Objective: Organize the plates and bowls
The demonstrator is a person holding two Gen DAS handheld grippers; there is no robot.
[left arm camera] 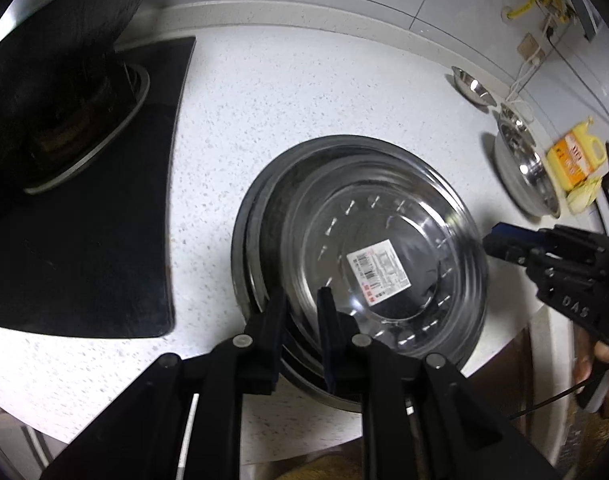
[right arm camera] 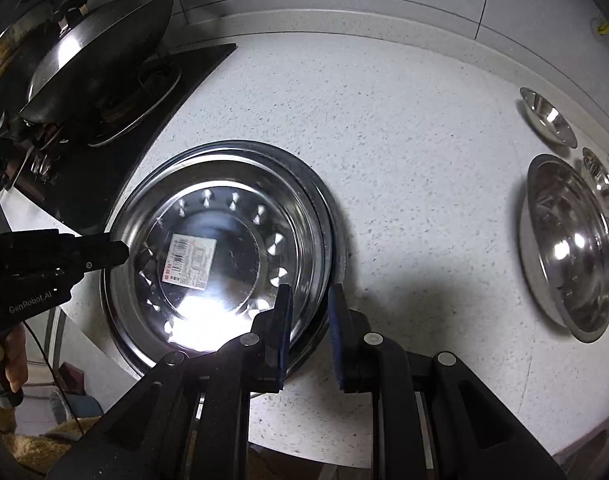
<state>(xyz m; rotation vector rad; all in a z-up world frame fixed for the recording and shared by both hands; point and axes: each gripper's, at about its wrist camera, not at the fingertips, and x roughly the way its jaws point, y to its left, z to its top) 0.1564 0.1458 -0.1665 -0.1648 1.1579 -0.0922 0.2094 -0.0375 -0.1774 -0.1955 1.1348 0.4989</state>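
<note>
- A dark lidded wok (right arm camera: 104, 52) sits on the black glass hob (left arm camera: 84, 220) at the far left. It is well apart from the work but crowds that side, so I judge there is little room to slide anything leftward.
- The left claw (left arm camera: 302, 296) straddles the near-left rim of the stack, one finger inside and one outside. The gap is narrow, but I cannot tell whether its pads actually press on the metal.
- The stack of shiny round stainless-steel dishes (left arm camera: 384, 216) lies in the middle of the white speckled tabletop (right arm camera: 384, 140). The top dish sits slightly off-centre and has a white barcode label (left arm camera: 378, 272) on its floor.
- My guess is the dishes are stiff, light singly but weighty together, slick and noisy. Nested steel may stick or slide, so the thin flared rim is the only real hold, best taken on opposite sides.
- The right claw (right arm camera: 310, 292) is nearly closed, pinching the right rim of the stack between its blue-padded fingers.
- A large deep steel bowl (right arm camera: 568, 248) and two smaller steel bowls (right arm camera: 548, 116) stand well apart on the right, leaving open tabletop between.
- A yellow plastic jug (left arm camera: 576, 156) stands by the wall behind them, out of the way.
</note>
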